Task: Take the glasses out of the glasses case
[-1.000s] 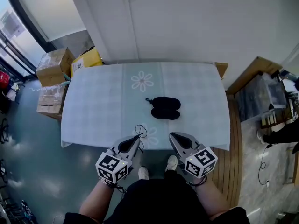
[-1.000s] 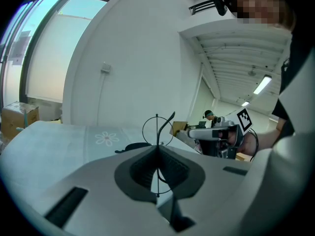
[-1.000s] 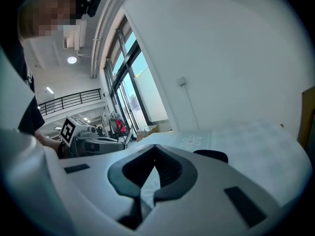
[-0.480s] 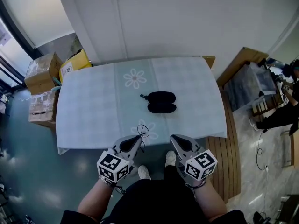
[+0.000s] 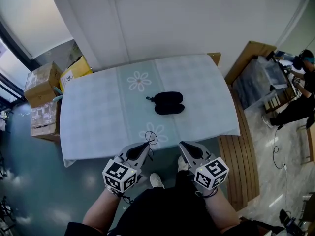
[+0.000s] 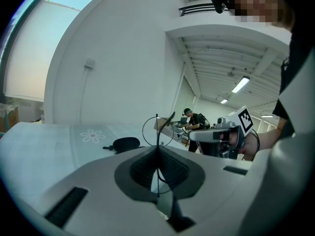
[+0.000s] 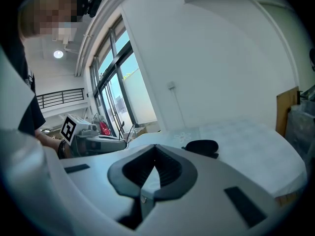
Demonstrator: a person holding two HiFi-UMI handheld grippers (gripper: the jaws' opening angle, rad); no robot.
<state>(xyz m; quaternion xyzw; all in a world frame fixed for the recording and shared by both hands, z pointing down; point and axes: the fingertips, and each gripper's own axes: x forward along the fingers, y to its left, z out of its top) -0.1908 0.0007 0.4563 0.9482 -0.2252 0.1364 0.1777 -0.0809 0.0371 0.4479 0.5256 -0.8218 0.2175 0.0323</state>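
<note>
Black glasses case (image 5: 169, 103) closed, lying flat near mid table (image 5: 93, 117), on the paler centre strip betw. two flower prints (image 5: 139, 80). Small loop (image 5: 149, 99) poking out at its left end. Contents not visible.

Both grippers low at the table's near edge, side by side, well apart from the case. Jaws of left gripper (image 5: 146, 145) clenched tip to tip, nothing betw. them. Thin wire ring (image 6: 156, 130) standing up right at the tips. Jaws of right gripper (image 5: 181, 144) likewise pressed together, empty. At the rear ends, marker cubes (image 5: 119, 175), close to the person's forearms. Tips approx. over the table's front hem.

From left gripper view: case a bit left of the jaw line, farther along the table, w/ right gripper off to the right side. From right gripper view: case just right of the jaw line, w/ left gripper off to the left.

Around: cardboard boxes (image 5: 42, 77) & a yellow box (image 5: 76, 69) at the table's far left corner. Wooden platform (image 5: 238, 156) along its right side, white wall (image 5: 172, 18) behind. Another person (image 5: 300, 82) far right. Light shoes (image 5: 157, 181) below the grippers on grey floor (image 5: 29, 181).
</note>
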